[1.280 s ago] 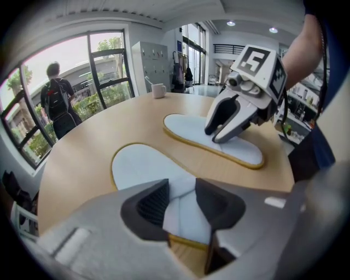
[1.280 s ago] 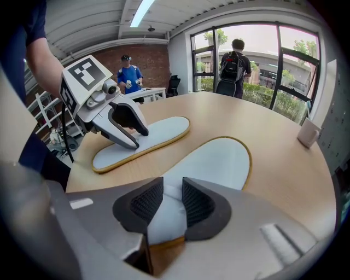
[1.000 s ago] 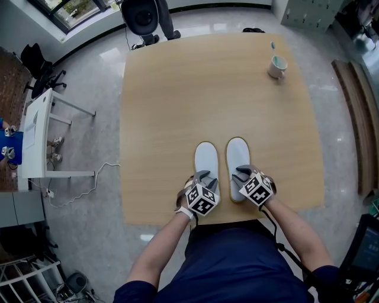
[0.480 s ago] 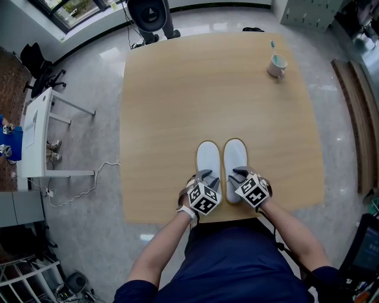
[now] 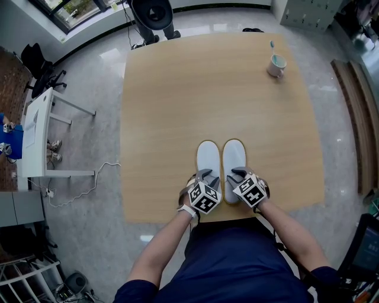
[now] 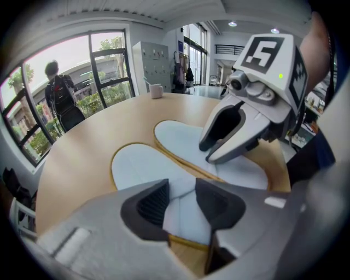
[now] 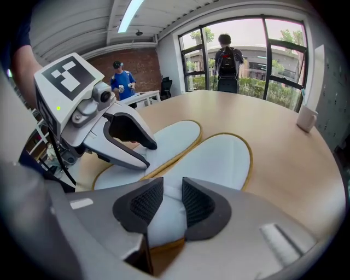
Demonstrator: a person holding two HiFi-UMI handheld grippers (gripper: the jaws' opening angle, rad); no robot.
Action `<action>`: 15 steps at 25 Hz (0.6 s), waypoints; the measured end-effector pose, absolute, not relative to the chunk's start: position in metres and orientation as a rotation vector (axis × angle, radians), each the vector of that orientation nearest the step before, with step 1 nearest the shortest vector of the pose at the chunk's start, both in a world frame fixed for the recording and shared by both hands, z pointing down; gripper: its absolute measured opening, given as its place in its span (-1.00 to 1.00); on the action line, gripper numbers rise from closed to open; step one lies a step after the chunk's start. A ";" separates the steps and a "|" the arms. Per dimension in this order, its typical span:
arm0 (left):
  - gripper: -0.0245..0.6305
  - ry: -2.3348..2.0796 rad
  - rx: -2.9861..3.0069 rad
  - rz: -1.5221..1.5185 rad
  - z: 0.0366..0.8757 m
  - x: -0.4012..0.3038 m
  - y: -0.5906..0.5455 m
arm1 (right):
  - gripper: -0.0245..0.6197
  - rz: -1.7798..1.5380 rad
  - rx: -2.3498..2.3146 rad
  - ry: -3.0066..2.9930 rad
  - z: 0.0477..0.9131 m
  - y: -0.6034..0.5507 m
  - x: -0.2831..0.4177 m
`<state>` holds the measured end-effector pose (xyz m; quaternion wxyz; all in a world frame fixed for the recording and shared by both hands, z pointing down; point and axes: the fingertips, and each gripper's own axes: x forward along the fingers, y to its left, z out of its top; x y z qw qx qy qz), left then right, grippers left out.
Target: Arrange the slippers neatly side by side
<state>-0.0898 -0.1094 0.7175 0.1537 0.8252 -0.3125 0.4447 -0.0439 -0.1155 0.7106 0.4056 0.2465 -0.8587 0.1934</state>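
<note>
Two white slippers with yellow edging lie side by side, toes pointing away, near the front edge of the wooden table (image 5: pixel 177 89). The left slipper (image 5: pixel 208 157) (image 6: pixel 139 164) (image 7: pixel 172 134) and the right slipper (image 5: pixel 234 155) (image 6: pixel 180 136) (image 7: pixel 221 158) almost touch along their inner edges. My left gripper (image 5: pixel 205 175) (image 6: pixel 183 202) (image 7: pixel 147 156) sits at the left slipper's heel, its jaws closed on the heel fabric. At the other heel, my right gripper (image 5: pixel 237 174) (image 7: pixel 172 202) (image 6: pixel 210 156) pinches white fabric that bulges between its pads.
A mug (image 5: pixel 276 66) stands at the table's far right corner. An office chair (image 5: pixel 151 15) is beyond the far edge. A white desk (image 5: pixel 35 136) stands on the floor to the left. The table's front edge lies just under the gripper cubes.
My right gripper has drawn the right slipper leftward, closing the gap to the left slipper. The left gripper and its slipper have stayed put.
</note>
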 end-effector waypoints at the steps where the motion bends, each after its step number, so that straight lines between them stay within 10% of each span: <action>1: -0.45 -0.897 2.366 1.277 0.718 -0.090 -0.110 | -0.57 0.505 0.631 -2.168 0.711 -0.116 -0.044; 9: -0.45 -0.988 2.439 1.040 0.656 -0.087 -0.109 | -0.61 0.649 0.798 -2.332 0.660 -0.119 -0.045; 15: -0.91 -1.280 2.440 0.589 0.550 -0.122 -0.116 | -0.77 0.766 1.011 -2.481 0.588 -0.128 -0.006</action>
